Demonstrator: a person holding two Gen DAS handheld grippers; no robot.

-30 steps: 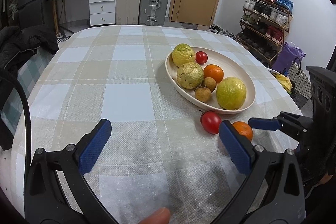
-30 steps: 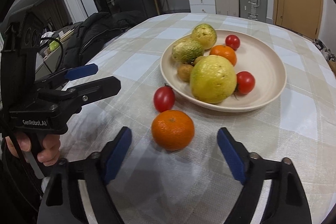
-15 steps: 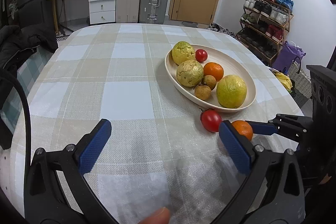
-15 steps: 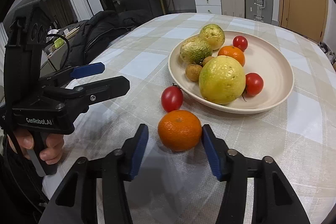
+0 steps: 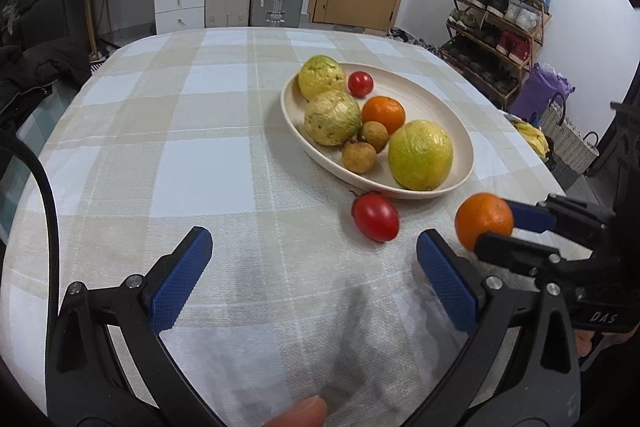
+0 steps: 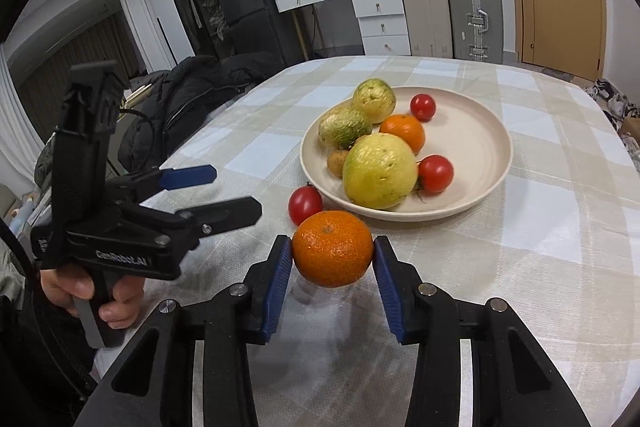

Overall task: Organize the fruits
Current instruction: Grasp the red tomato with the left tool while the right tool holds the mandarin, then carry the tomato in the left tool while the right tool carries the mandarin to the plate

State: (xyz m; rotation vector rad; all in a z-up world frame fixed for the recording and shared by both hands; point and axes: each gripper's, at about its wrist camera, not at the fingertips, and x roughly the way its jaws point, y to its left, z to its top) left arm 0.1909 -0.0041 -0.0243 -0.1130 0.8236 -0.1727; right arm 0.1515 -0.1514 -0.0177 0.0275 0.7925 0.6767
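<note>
My right gripper [image 6: 333,259] closing on orange [image 6: 333,247], pads touching both sides, just in front of plate [image 6: 486,201]. Left gripper [image 5: 314,267] released, w/ nothing between, near tomato [image 5: 376,217] beside plate.

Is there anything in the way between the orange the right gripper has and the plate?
Partly. The orange is clamped in the closing right gripper; a loose tomato lies just before the plate, whose near side the big yellow-green fruit crowds. The plate's right half is bare.

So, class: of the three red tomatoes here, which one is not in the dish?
The tomato on the tablecloth, beside the held orange. The other two lie inside the dish.
</note>
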